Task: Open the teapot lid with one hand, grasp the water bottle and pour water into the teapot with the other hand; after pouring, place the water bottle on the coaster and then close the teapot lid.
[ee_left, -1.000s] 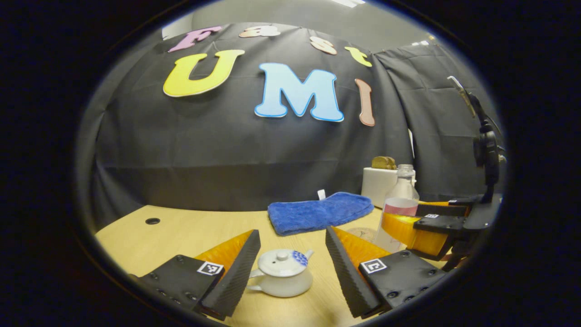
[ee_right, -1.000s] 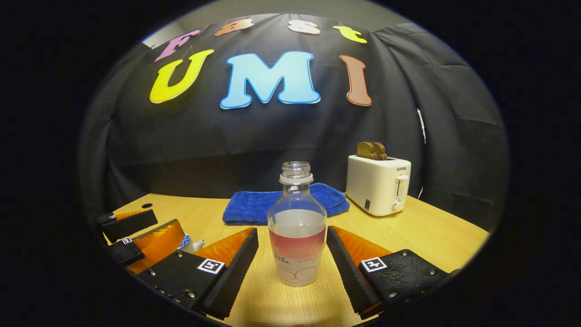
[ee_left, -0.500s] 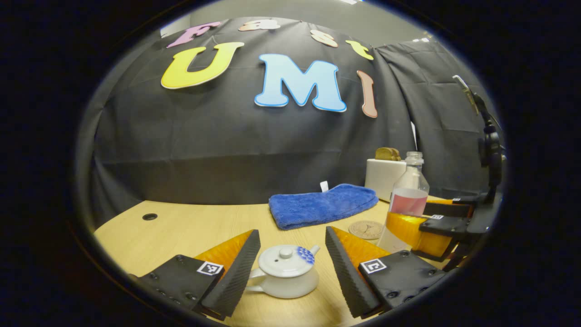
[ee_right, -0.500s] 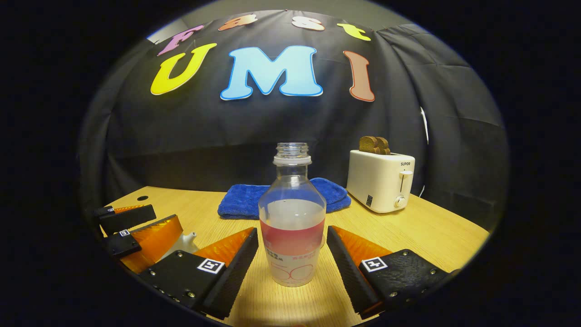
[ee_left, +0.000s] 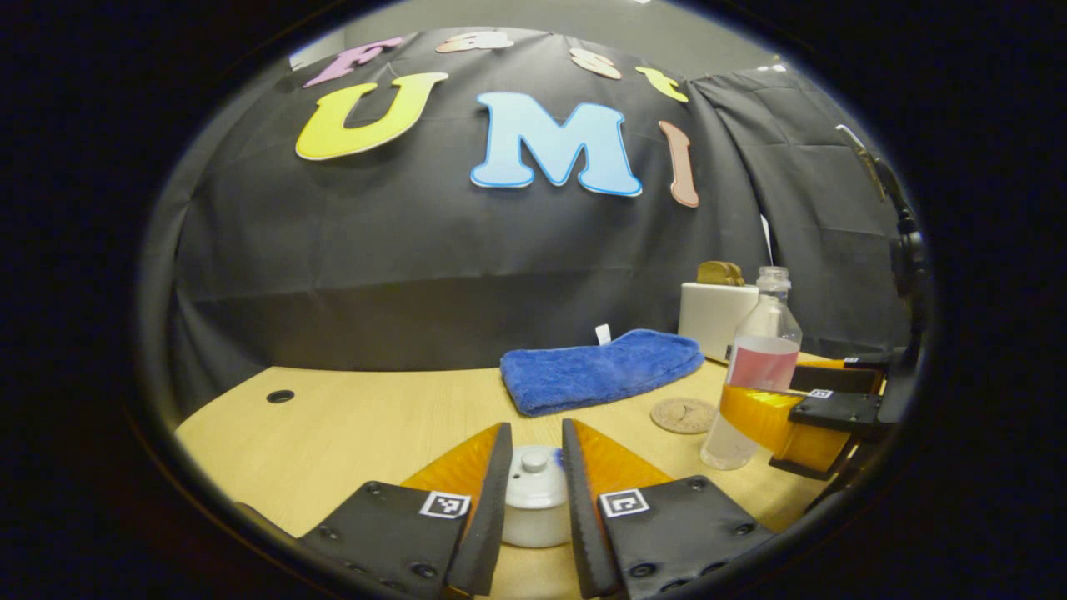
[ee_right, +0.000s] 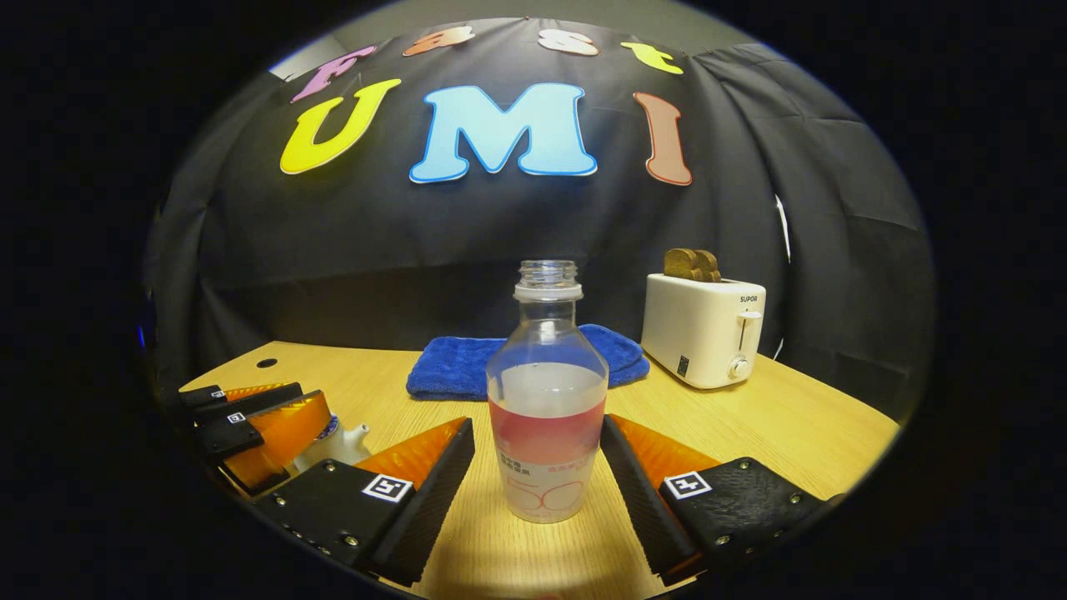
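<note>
Left gripper view: the left gripper (ee_left: 533,492) has its two fingers drawn close on either side of the white teapot lid (ee_left: 534,477), at 6 o'clock on the wooden table (ee_left: 350,433); whether both press on the lid cannot be told from here. One white teapot (ee_left: 533,521) sits beneath it. At 3 o'clock the right gripper (ee_left: 800,417) stands around one uncapped water bottle (ee_left: 754,375), part full of clear water. One round coaster (ee_left: 683,415) lies bare between the two grippers, just left of the bottle. Behind, at 1 o'clock, lie one folded blue towel (ee_left: 600,379) and one white toaster (ee_left: 715,317) with toast in its slots. Right gripper view: the right gripper (ee_right: 538,467) is wide open, a finger on each side of the water bottle (ee_right: 546,417) standing upright at centre; the right finger (ee_right: 633,492) is close against the bottle, the left one apart from it. At 9 o'clock the left gripper (ee_right: 258,429) covers most of the teapot (ee_right: 333,446), its spout poking out. The towel (ee_right: 467,371) lies directly behind the bottle and the toaster (ee_right: 704,333) stands at 2 o'clock.
</note>
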`<state>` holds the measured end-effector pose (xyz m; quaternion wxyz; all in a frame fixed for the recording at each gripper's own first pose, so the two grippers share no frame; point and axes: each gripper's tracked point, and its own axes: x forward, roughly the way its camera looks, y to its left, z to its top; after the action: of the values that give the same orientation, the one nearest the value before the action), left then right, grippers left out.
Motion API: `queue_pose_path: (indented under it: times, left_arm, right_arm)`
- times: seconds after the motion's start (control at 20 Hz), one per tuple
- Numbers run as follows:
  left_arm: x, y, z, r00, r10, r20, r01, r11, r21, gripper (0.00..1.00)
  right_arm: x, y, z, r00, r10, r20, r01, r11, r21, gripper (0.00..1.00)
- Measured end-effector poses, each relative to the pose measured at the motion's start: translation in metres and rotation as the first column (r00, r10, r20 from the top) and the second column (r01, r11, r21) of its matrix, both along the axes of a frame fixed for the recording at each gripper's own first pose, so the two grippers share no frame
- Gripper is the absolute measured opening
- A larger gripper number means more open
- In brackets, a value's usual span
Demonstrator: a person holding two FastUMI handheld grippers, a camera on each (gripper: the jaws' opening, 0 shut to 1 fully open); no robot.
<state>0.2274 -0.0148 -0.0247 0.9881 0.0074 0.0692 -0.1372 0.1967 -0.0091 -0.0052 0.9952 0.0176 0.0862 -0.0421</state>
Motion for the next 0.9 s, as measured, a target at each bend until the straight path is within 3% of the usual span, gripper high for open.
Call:
queue_pose_path:
  times: [0.3,0.4,0.65,0.9]
  left_arm:
    - [-0.001,0.005,-0.001,1.000,0.017,-0.002,-0.017,0.998,0.060,0.41]
    - [0.001,0.002,0.000,1.000,0.029,-0.001,-0.029,0.998,0.052,0.21]
    - [0.000,0.004,0.000,0.999,0.032,0.003,-0.032,0.999,0.010,0.15]
    - [-0.001,0.008,0.006,0.999,0.035,0.021,-0.034,0.998,-0.053,0.17]
  right_arm:
    - [0.003,-0.005,-0.013,0.999,-0.009,-0.042,0.011,0.999,0.048,0.94]
    - [0.003,-0.005,-0.013,0.999,-0.011,-0.046,0.013,0.999,0.045,0.94]
    - [0.004,-0.004,-0.015,0.999,-0.009,-0.048,0.011,0.999,0.035,0.94]
    - [0.005,-0.005,-0.019,0.998,-0.007,-0.061,0.010,0.999,0.053,0.94]
